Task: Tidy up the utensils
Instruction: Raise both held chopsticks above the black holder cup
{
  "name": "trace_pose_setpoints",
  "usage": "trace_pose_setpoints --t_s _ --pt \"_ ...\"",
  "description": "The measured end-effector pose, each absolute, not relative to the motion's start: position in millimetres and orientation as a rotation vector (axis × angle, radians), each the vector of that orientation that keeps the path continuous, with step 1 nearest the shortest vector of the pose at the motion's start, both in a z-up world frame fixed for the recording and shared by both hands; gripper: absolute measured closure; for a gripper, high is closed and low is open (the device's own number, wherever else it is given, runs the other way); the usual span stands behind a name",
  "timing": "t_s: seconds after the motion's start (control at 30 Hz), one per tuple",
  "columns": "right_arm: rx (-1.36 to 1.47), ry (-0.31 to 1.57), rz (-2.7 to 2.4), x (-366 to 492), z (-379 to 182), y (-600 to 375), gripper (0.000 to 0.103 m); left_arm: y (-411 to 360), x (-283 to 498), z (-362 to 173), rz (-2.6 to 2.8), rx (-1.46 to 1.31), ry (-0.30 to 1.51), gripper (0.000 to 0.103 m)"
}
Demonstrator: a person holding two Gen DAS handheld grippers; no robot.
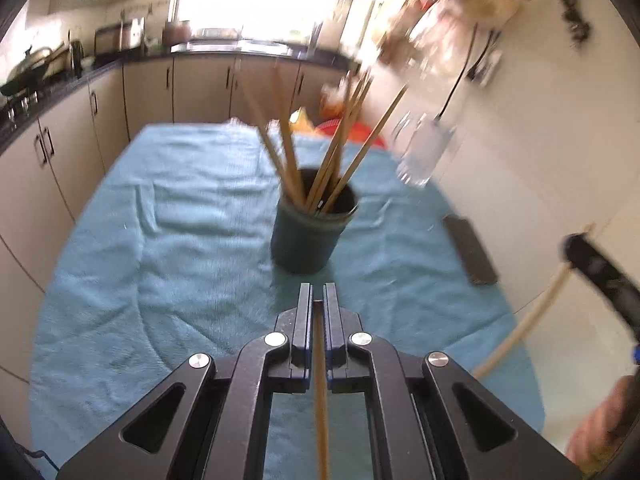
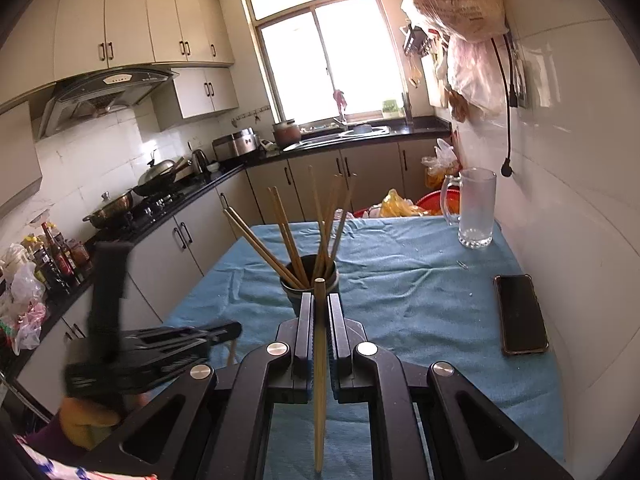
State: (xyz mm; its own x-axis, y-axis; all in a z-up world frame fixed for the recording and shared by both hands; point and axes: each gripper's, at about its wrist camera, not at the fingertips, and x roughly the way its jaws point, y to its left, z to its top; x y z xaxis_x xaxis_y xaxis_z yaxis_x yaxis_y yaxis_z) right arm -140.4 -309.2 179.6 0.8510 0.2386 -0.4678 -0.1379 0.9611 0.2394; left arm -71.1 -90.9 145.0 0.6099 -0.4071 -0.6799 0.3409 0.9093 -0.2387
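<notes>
A dark teal cup (image 1: 306, 236) stands on the blue cloth and holds several wooden chopsticks (image 1: 288, 156). It also shows in the right wrist view (image 2: 296, 292), just beyond the fingertips. My left gripper (image 1: 318, 292) is shut on one chopstick (image 1: 320, 392) and sits just short of the cup. My right gripper (image 2: 320, 302) is shut on another chopstick (image 2: 319, 380), which stands upright between the fingers. The right gripper (image 1: 600, 272) with its chopstick shows at the right edge of the left wrist view. The left gripper (image 2: 160, 352) shows low on the left in the right wrist view.
A table under a blue cloth (image 2: 420, 280) carries a glass mug (image 2: 476, 208) at the far right and a black phone (image 2: 520, 314) by the right edge. The white wall runs along the right. Kitchen counters (image 2: 160, 200) lie to the left and behind.
</notes>
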Motion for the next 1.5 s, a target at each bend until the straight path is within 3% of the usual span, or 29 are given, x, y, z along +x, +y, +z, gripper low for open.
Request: trace_pose_setpoints --t_s 0.63,1.07,1.37,1.43,1.5 --pt "0.149 0.450 0.197 -170.0 206.7 -295.8 0.097 -80.5 -143.1 230.6 -0.463 -0.078 0.530 0.099" --pt "0.144 0.458 0.194 -161.2 209.9 -295.2 0.097 -80.6 -132.2 243.6 -0.469 -0.069 0.514 0.103" --pt "0.175 0.501 0.204 -151.3 198.3 -301.1 0.097 -70.8 -105.8 211.2 -0.421 -0.100 0.623 0.103" --pt "0.176 0.512 0.203 -149.9 194.3 -302.6 0.097 -68.6 -101.5 192.9 -0.419 -0.089 0.689 0.097" --pt "0.183 0.524 0.203 -147.8 190.3 -303.7 0.097 -73.6 -94.7 160.0 -0.412 -0.055 0.808 0.078"
